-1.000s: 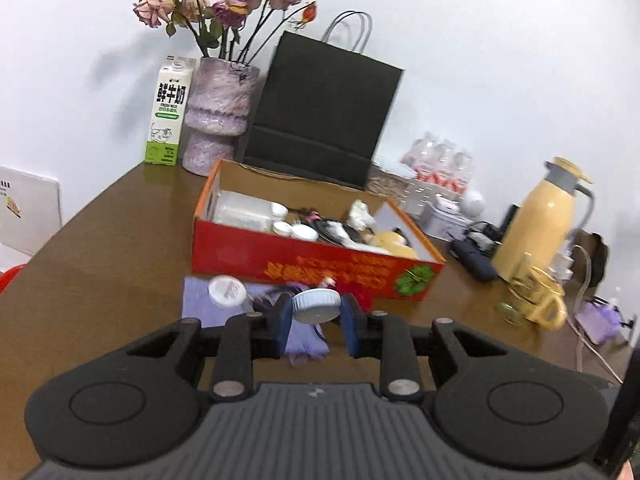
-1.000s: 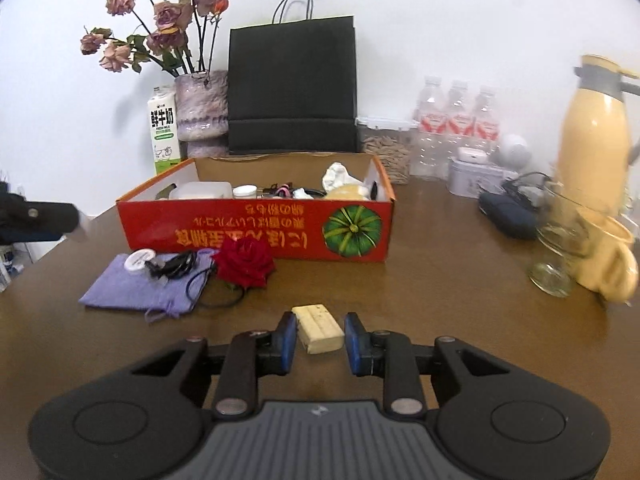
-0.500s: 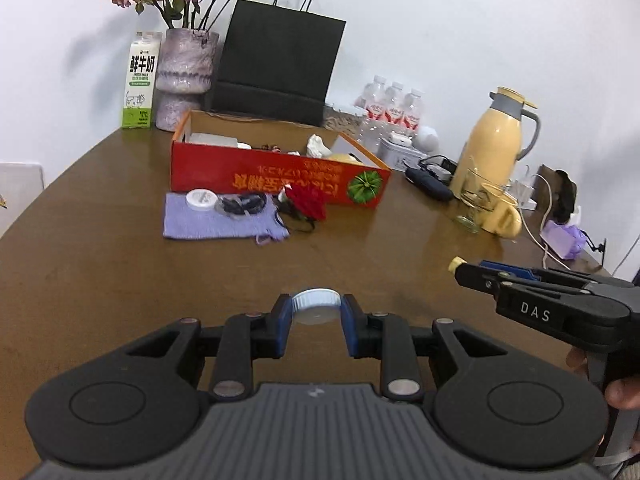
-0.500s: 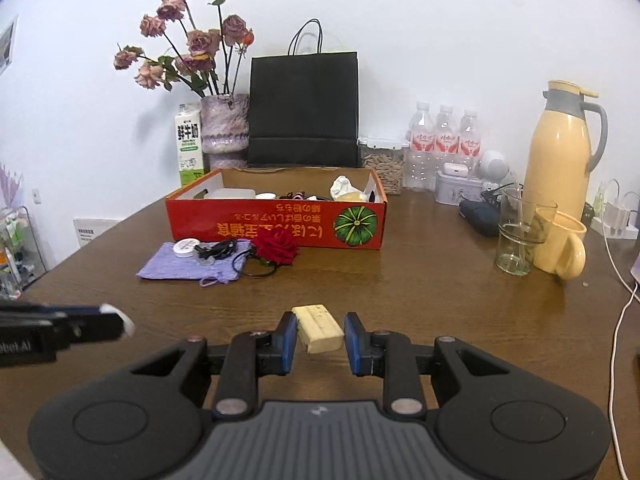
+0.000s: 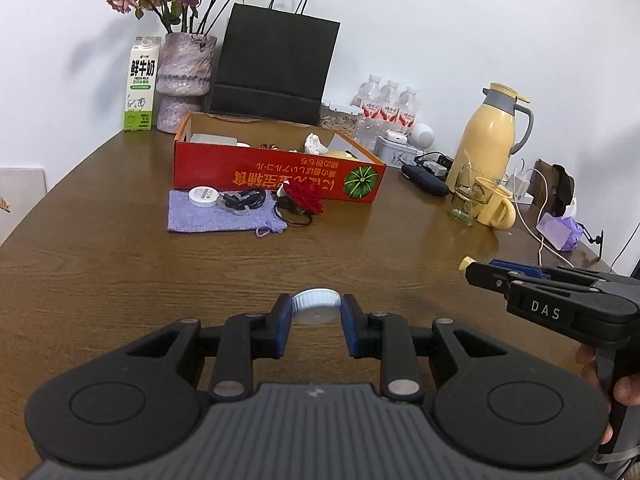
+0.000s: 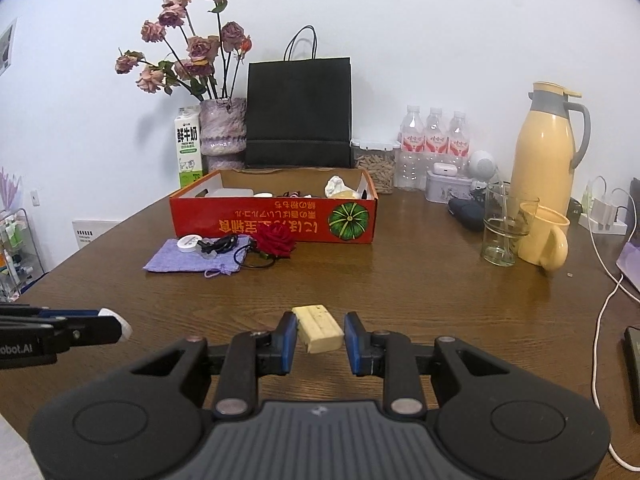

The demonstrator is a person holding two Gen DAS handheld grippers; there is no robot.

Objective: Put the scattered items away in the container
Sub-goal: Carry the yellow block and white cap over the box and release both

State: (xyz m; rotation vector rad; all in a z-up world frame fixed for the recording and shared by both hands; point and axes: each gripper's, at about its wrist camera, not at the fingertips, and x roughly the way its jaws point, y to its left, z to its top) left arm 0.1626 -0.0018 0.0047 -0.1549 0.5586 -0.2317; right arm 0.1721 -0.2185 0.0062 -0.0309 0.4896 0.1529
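Left gripper (image 5: pixel 315 313) pinches a white ribbed cap (image 5: pixel 315 310) between its blue pads, low over the brown table (image 5: pixel 100 272). Right gripper (image 6: pixel 320 334) clamps a pale yellow block (image 6: pixel 318 328). Out at twelve o'clock sits the red box (image 6: pixel 276 220), items already inside. Just before it, at eleven: a purple pouch (image 6: pixel 176 260) carrying a white disc (image 6: pixel 189 242) and black cords, a red rose (image 6: pixel 275 240) beside.
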